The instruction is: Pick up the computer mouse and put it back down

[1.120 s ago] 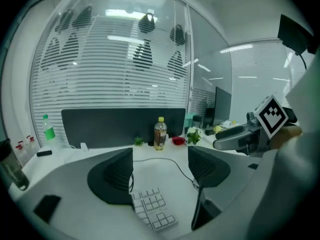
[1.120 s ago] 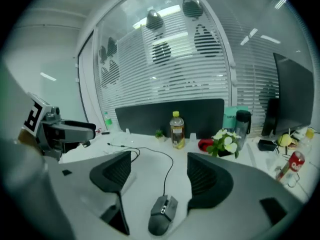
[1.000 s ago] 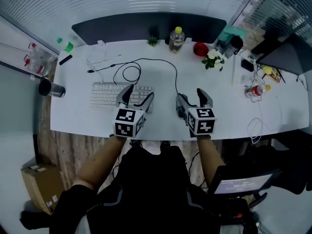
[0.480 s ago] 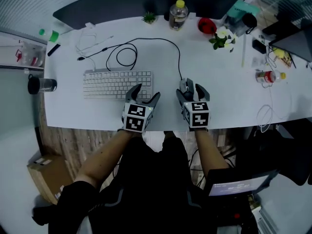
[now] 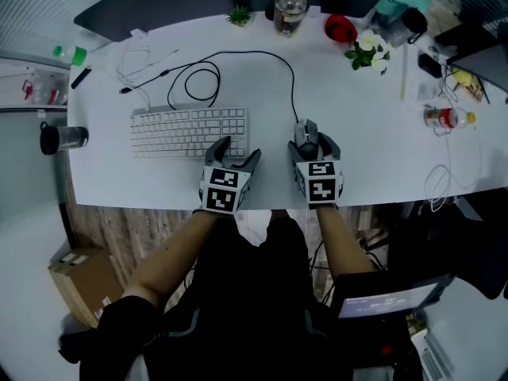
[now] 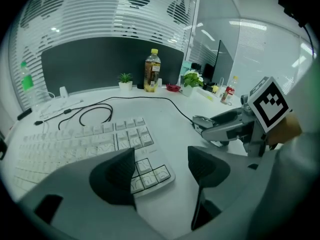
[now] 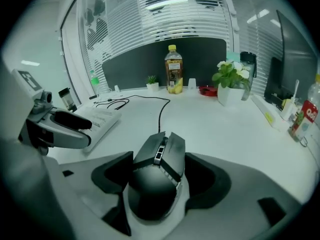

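Observation:
A dark wired computer mouse (image 5: 305,133) lies on the white desk (image 5: 373,149) near its front edge, its cable running back over the desk. My right gripper (image 5: 312,146) is lowered over it, one jaw on each side. In the right gripper view the mouse (image 7: 157,179) fills the gap between the pads (image 7: 112,176); the jaws have just been closing but do not visibly press on it. My left gripper (image 5: 236,150) stands open over the near right corner of the white keyboard (image 5: 186,131), holding nothing.
Behind the mouse stand a yellow-capped bottle (image 5: 289,6), a red dish (image 5: 340,28) and a potted plant with white flowers (image 5: 367,51). Loose black and white cables (image 5: 198,82) lie behind the keyboard. A small bottle (image 5: 446,117) lies at the right.
Both grippers have dropped to the desk. The right one now straddles the mouse, and the left one sits low at the keyboard's corner.

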